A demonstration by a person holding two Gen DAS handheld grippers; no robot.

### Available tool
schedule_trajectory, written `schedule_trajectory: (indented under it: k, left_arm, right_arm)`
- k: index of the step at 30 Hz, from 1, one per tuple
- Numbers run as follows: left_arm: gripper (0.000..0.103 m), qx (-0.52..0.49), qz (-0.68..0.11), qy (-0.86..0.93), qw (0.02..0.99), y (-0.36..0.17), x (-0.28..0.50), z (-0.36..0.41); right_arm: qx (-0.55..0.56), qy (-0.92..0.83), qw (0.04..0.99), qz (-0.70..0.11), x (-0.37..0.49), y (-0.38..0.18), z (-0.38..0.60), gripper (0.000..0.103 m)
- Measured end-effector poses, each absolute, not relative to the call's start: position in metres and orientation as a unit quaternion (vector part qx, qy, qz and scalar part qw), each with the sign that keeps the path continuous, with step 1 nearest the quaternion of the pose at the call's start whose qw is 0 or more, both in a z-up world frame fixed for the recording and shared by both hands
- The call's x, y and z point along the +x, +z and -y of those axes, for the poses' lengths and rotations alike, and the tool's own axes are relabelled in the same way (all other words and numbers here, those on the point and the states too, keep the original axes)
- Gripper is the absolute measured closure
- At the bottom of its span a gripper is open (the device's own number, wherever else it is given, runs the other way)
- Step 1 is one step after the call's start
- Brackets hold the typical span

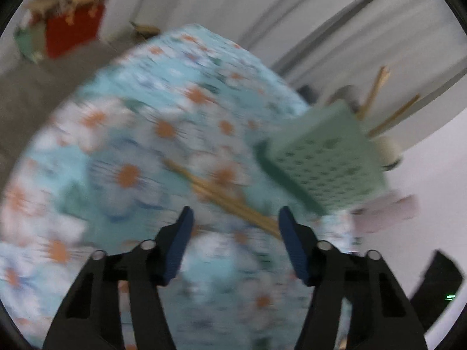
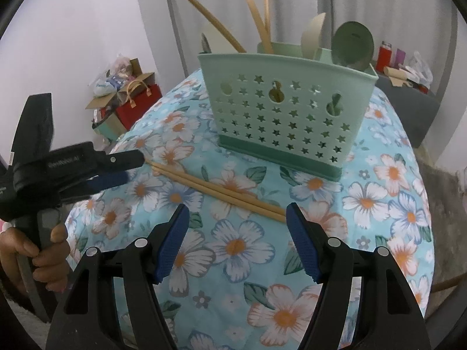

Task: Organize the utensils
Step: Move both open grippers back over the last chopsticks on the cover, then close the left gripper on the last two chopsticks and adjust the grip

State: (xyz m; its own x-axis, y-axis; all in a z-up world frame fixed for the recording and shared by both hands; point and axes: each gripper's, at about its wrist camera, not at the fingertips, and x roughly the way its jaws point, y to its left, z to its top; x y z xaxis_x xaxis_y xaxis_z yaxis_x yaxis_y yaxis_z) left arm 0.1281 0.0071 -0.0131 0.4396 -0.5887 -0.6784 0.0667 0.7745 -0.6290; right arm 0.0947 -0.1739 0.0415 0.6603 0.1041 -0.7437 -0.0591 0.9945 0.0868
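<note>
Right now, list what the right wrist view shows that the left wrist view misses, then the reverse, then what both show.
Only the right wrist view: the left gripper seen from the side, the hand holding it, the spoons in the caddy, and the right gripper, open. Only the left wrist view: the left gripper's open jaws from behind, though blurred. Both: the chopsticks on the floral cloth, the caddy, the red bag.

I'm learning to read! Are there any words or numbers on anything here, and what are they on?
White writing on the left gripper: too blurred to read for sure.
Small white label at that gripper's back edge: too small to read.
Bags and boxes on the floor: no writing clear enough to read.
Basket: only star holes, no words.
</note>
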Motion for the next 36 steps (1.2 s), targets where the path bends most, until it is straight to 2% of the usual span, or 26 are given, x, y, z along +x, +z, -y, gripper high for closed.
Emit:
schedule_trajectory:
  k: [3, 6, 14, 20, 36]
  left_arm:
    - [0.061, -0.319, -0.503, -0.226, 0.771, -0.028, 0.132, -0.001]
    - [0.067, -0.377, -0.515, -0.231, 0.734, -0.047, 0.138, -0.002]
    - [0.071, -0.481, -0.524, -0.198, 0.674, -0.085, 0.153, -0.013]
    - [0.090, -0.492, -0.528, -0.176, 0.670, -0.092, 0.156, -0.014]
    - [0.094, -0.486, -0.516, -0.166, 0.685, -0.080, 0.141, -0.038]
  right_arm:
    - [0.031, 0.043, 0.910, -0.410, 0.094, 0.041, 0.177, 0.037]
    - [0.033, 0.043, 0.910, -0.412, 0.093, 0.039, 0.177, 0.037]
    - [0.040, 0.037, 0.908, -0.415, 0.091, 0.038, 0.181, 0.037]
    - [0.040, 0.041, 0.907, -0.418, 0.092, 0.037, 0.180, 0.037]
    - [0.052, 0.039, 0.906, -0.419, 0.091, 0.035, 0.182, 0.037]
